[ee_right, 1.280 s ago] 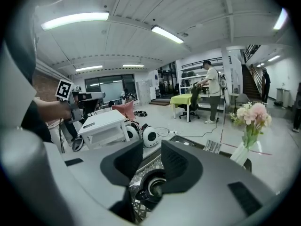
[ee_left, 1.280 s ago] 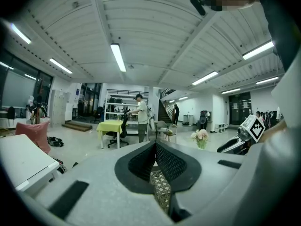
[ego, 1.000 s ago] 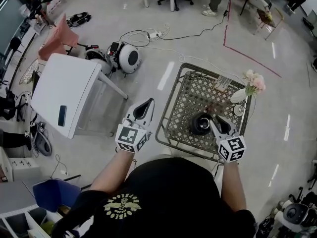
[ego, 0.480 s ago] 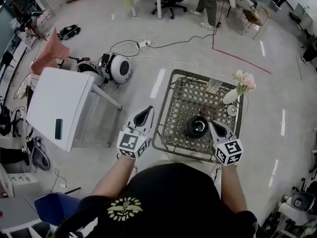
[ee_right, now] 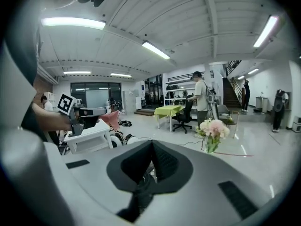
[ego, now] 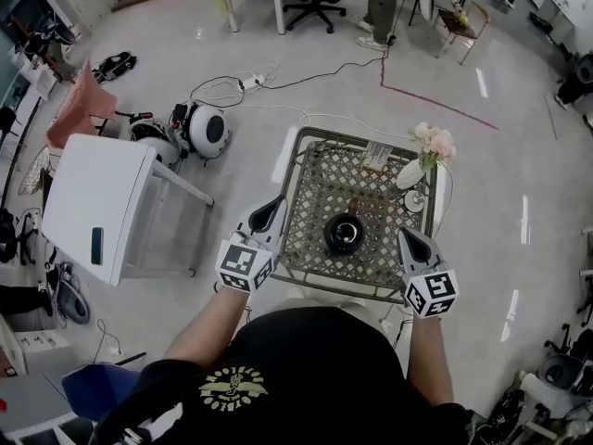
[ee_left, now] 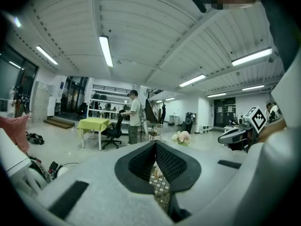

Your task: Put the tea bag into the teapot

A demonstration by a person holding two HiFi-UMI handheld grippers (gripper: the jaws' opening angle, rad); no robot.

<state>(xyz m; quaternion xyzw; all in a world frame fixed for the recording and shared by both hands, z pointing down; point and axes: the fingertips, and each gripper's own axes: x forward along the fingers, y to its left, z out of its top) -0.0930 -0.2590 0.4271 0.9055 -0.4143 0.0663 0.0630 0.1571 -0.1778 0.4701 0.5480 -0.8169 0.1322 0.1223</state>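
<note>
Head view: teapot (ego: 344,234) mid table (ego: 315,185); left tongs (ego: 271,208) outside rim, right tongs (ego: 407,238) inside.

Lattice-topped metal table (ego: 310,213), bearing a black teapot (ego: 344,235) near the middle; flower vase (ego: 410,172), small dish (ego: 414,200) and flat packet (ego: 376,157) towards the far right.

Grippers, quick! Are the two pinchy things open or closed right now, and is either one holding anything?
Left gripper: closed, nothing between its jaws.
Right gripper: closed, nothing between its jaws.
</note>
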